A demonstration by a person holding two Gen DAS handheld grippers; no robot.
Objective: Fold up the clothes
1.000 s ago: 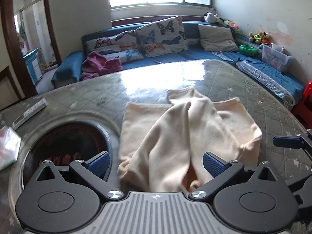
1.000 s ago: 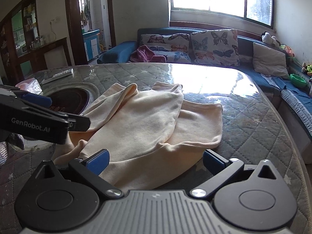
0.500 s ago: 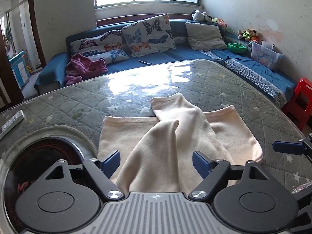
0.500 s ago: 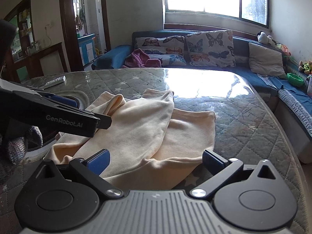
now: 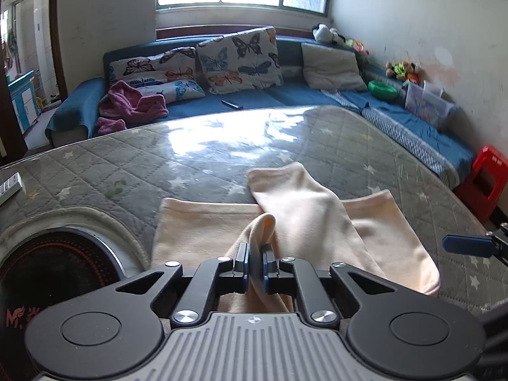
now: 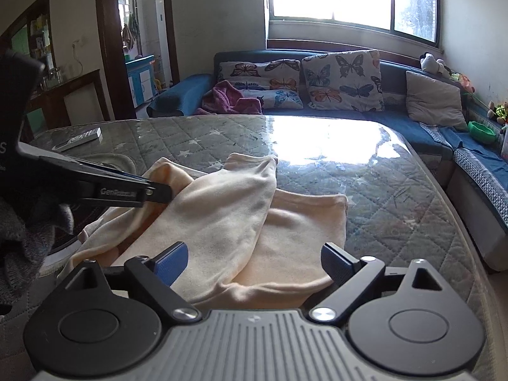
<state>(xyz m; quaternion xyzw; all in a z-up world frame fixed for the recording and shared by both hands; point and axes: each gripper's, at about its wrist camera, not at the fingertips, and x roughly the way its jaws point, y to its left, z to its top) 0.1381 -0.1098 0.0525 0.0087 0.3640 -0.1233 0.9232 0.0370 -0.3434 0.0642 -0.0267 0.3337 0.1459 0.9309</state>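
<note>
Sunlight is reflected off a quilted grey table [image 5: 333, 146] set before a blue sofa [image 6: 397, 117] with butterfly cushions [image 5: 238, 60]. A cream garment [image 6: 285, 222] is spread on the table's near side. One raised fold is clamped by the left gripper [image 5: 255, 263], while the right gripper [image 6: 254, 260] is held apart at the garment's near edge.
</note>
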